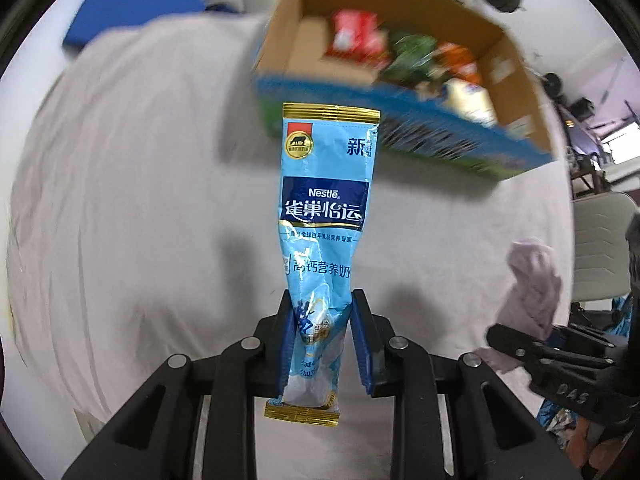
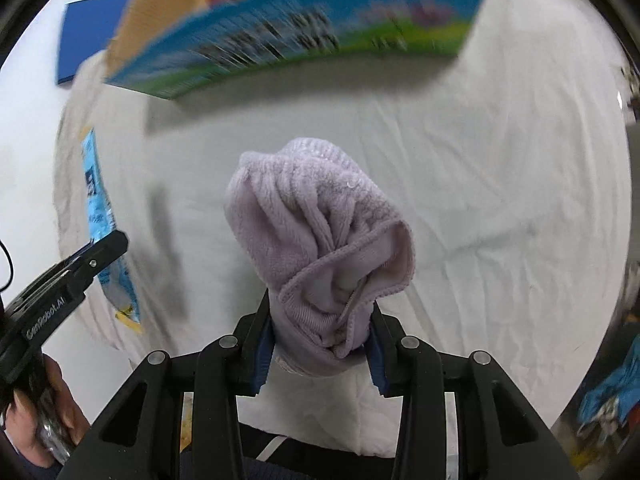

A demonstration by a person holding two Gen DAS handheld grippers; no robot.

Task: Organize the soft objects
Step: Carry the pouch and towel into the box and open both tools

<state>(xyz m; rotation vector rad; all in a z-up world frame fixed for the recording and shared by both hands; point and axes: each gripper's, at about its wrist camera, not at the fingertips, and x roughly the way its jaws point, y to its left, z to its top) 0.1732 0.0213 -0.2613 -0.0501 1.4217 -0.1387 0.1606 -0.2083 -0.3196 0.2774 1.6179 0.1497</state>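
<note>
My left gripper (image 1: 322, 308) is shut on a light blue Nestle milk powder sachet (image 1: 326, 216) and holds it upright above the white cloth. The sachet also shows at the left of the right wrist view (image 2: 100, 216). My right gripper (image 2: 320, 316) is shut on a lilac fleece cloth (image 2: 316, 232), bunched up between the fingers. The same cloth shows at the right of the left wrist view (image 1: 532, 288). An open cardboard box (image 1: 400, 80) with blue and green print lies ahead. It holds red, green and orange packets. Its printed side shows in the right wrist view (image 2: 304, 32).
A white wrinkled cloth (image 2: 500, 200) covers the table. A blue flat mat (image 1: 132, 4) lies at the far left, also in the right wrist view (image 2: 88, 40). A chair (image 1: 600, 248) stands to the right of the table.
</note>
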